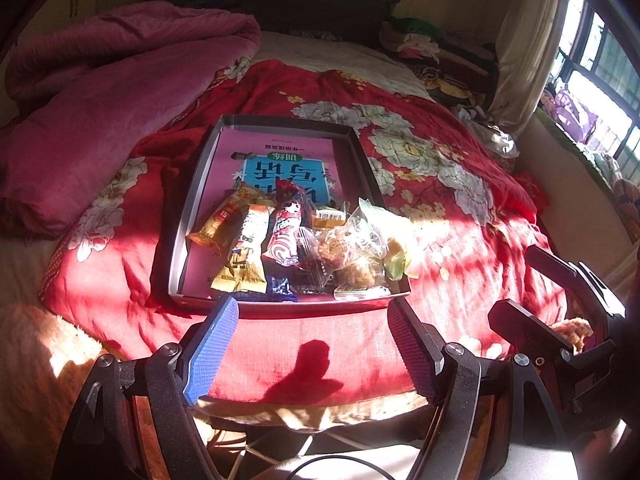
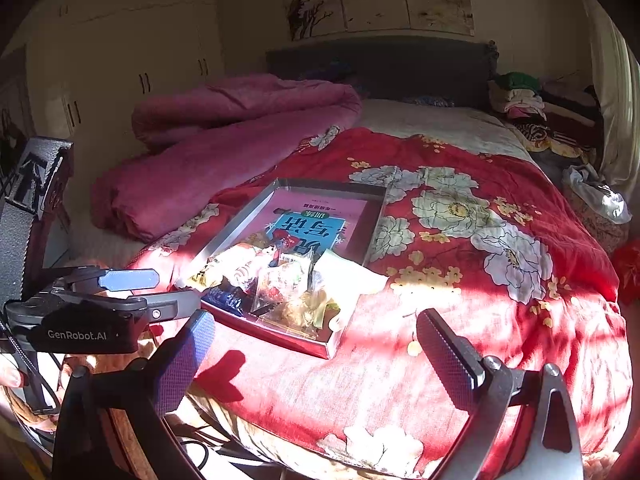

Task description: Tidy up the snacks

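Snacks (image 1: 296, 248) lie heaped at the near end of a metal tray (image 1: 192, 216) set on a red floral quilt (image 1: 460, 216) on a bed; none shows on the quilt outside it. A pink book (image 1: 276, 160) lines the tray's floor. About 8 wrapped packets can be counted, though overlap and glare blur the tally: 2 gold (image 1: 244, 256), 1 red-and-white roll (image 1: 284, 232), several clear. The heap fits snacks just gathered or snacks awaiting sorting. Left gripper (image 1: 312, 344) and right gripper (image 2: 316, 352) hover short of the tray, fingers spread wide, holding nothing.
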`<state>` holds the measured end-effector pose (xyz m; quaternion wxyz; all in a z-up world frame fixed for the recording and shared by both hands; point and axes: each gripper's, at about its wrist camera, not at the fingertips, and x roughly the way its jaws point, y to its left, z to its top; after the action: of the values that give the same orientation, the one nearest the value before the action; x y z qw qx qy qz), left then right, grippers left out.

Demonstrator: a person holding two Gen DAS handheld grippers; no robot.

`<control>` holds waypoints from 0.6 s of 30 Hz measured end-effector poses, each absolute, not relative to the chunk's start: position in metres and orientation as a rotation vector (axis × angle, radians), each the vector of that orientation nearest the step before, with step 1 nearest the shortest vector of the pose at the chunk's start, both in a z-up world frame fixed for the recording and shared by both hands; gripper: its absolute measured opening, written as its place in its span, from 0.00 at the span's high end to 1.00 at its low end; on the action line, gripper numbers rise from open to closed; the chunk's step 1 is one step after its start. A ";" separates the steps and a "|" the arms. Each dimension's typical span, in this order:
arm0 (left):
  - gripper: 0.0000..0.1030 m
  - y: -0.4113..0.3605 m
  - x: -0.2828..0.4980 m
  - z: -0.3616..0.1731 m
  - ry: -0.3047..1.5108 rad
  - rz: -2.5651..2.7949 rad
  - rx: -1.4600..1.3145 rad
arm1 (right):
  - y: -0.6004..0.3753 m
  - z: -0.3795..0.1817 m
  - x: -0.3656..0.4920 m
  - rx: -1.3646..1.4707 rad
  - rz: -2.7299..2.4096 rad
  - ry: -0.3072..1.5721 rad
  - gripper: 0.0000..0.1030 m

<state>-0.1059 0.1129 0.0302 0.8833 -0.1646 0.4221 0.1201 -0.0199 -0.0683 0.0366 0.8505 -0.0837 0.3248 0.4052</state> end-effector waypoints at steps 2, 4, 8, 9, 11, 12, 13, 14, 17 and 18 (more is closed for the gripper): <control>0.24 0.112 -0.106 0.030 0.879 0.250 -0.345 | -0.068 0.037 -0.020 -0.176 0.853 0.683 0.01; 0.24 0.112 -0.106 0.030 0.881 0.251 -0.344 | -0.068 0.036 -0.020 -0.176 0.853 0.682 0.01; 0.24 0.114 -0.106 0.031 0.880 0.255 -0.341 | -0.068 0.036 -0.020 -0.175 0.852 0.683 0.01; 0.24 0.115 -0.105 0.031 0.880 0.256 -0.340 | -0.068 0.036 -0.020 -0.174 0.853 0.684 0.01; 0.24 0.115 -0.106 0.031 0.880 0.258 -0.338 | -0.068 0.036 -0.020 -0.176 0.850 0.684 0.01; 0.24 0.116 -0.105 0.031 0.880 0.257 -0.339 | -0.068 0.036 -0.020 -0.176 0.851 0.685 0.01; 0.24 0.116 -0.105 0.031 0.881 0.257 -0.338 | -0.068 0.035 -0.020 -0.176 0.850 0.687 0.01; 0.24 0.115 -0.106 0.031 0.880 0.258 -0.337 | -0.068 0.035 -0.020 -0.176 0.849 0.688 0.01; 0.24 0.115 -0.106 0.031 0.879 0.260 -0.336 | -0.068 0.035 -0.021 -0.177 0.849 0.688 0.01; 0.24 0.116 -0.105 0.031 0.879 0.261 -0.335 | -0.068 0.035 -0.021 -0.176 0.850 0.688 0.01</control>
<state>-0.1055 0.1156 0.0311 0.8832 -0.1610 0.4223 0.1256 -0.0207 -0.0676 0.0352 0.8505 -0.0837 0.3268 0.4034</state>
